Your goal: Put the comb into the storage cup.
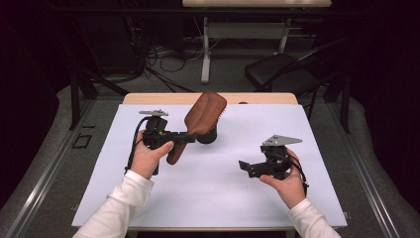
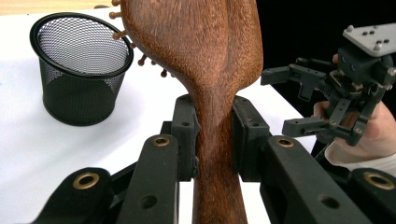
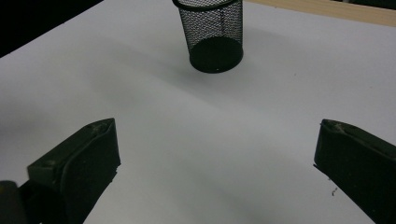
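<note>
A brown wooden hairbrush [image 1: 200, 119] hangs above the white table, bristles facing away from me. My left gripper [image 1: 185, 138] is shut on its neck; in the left gripper view both pads [image 2: 187, 135] press the wood of the hairbrush [image 2: 210, 60]. A black mesh cup [image 2: 81, 70] stands upright on the table just past the brush; in the high view the brush head partly hides the cup [image 1: 208, 136]. My right gripper [image 1: 245, 167] hovers at the right, jaws wide open with nothing between them. The cup [image 3: 214, 35] stands ahead of it.
A white sheet [image 1: 213, 198] covers the table; a wooden strip [image 1: 148, 98] runs along its far edge. A black chair [image 1: 282, 72] and a desk frame [image 1: 205, 49] with cables stand on the floor beyond. The person's right hand [image 2: 373, 135] holds the far gripper.
</note>
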`<state>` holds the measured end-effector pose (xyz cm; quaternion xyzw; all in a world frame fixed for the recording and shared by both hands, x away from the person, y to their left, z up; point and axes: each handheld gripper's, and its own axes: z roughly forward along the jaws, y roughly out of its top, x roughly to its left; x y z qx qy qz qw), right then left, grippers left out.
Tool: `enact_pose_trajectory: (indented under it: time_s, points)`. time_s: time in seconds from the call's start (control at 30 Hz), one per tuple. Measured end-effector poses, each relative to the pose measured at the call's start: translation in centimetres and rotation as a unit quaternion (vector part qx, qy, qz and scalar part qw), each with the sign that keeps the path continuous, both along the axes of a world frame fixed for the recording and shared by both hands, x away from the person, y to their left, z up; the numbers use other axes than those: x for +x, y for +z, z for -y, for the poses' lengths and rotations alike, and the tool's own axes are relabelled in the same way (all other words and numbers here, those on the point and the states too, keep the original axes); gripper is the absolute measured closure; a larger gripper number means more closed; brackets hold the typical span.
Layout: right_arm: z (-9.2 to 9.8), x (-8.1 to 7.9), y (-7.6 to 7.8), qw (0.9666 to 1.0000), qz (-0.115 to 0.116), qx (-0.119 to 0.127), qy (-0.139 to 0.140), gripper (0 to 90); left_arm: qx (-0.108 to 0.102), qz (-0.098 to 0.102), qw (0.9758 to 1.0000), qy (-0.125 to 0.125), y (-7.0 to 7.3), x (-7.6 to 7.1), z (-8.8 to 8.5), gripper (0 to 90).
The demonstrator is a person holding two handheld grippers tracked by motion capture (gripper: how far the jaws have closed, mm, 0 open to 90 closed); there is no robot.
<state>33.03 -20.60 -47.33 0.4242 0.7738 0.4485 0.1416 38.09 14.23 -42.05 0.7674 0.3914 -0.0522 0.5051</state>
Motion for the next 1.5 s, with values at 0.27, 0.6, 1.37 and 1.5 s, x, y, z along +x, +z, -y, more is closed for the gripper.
enact_pose_trajectory:
  time_s: [0.27, 0.6, 1.37, 1.5]
  points:
    - [-0.5, 1.7, 1.5, 0.9992, -0.030, 0.012, 0.025, 0.0, -0.002, 0.002, 1.0000, 0.001, 0.2, 0.1, 0.1, 74.3]
    - [-1.9, 3.3, 3.1, 0.9976, -0.057, 0.009, 0.040, 0.0, -0.004, 0.000, 1.0000, 0.000, 0.2, 0.3, 0.1, 74.3]
    - [-3.6, 6.5, 5.3, 0.9940, -0.088, 0.055, 0.036, 4.1, -0.012, 0.005, 0.9999, -0.001, -0.2, 0.5, 0.4, 74.3]
    - [-3.8, 7.1, 5.4, 0.9918, -0.100, 0.071, 0.037, 4.5, -0.012, 0.003, 0.9999, -0.002, -0.4, 0.6, 0.4, 74.3]
